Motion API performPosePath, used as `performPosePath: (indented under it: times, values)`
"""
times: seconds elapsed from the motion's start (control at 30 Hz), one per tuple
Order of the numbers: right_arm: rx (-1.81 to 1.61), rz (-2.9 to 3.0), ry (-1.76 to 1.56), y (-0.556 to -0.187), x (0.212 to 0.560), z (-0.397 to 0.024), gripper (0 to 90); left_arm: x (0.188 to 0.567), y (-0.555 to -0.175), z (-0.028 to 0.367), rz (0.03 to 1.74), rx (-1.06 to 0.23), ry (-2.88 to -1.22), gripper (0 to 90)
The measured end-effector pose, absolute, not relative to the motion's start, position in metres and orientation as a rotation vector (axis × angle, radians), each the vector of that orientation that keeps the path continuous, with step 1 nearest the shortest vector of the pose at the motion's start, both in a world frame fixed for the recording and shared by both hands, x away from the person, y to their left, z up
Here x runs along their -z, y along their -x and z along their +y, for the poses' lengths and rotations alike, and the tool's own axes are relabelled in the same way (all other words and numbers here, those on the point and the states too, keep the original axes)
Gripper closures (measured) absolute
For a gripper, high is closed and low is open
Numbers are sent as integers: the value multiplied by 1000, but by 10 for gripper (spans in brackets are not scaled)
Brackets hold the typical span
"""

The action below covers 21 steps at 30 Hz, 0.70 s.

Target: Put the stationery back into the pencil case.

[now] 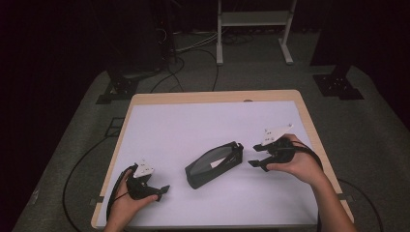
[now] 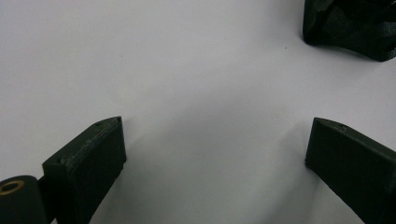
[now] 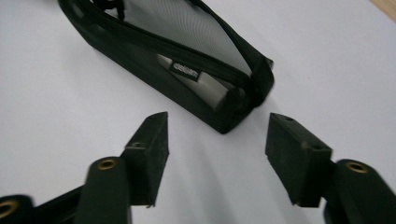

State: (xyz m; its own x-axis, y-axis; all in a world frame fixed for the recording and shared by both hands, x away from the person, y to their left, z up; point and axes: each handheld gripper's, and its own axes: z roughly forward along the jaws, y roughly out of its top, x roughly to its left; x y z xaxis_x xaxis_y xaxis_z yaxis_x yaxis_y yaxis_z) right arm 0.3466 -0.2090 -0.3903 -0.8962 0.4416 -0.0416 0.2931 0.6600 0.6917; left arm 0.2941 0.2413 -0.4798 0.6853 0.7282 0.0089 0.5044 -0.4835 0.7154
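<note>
Claws both stand spread wide, holding nothing: the left claw (image 1: 162, 192) at lower left of the white surface (image 1: 193, 125), the right claw (image 1: 255, 155) at right, just beside the black mesh pouch (image 1: 213, 164) lying mid-frame. Its small label (image 3: 186, 70) is too blurred to read.

Between my left gripper's (image 1: 155, 192) fingers (image 2: 88, 158): bare white surface (image 2: 187, 70), nothing in the gap, wide apart. Ahead and off to their right, the corner of the black pouch (image 2: 350, 23) sits well clear. My right gripper (image 1: 258, 155) has its fingers (image 3: 152, 140) spread too, gap free; the pouch's near end lies just past the tips, blocking straight ahead. Open surface either side of the pouch, so I can pass around it.
</note>
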Motion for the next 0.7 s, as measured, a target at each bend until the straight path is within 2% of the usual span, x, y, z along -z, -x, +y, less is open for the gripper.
performPosePath:
  times: [0.37, 0.7]
  values:
    - [-1043, 2588, -738, -343, 413, -236, 274, 480, -294, 242, 937, -409, -2191, 42]
    - [-1015, 2558, -848, -338, 435, -259, 262, 480, -294, 241, 938, -409, -2190, 41]
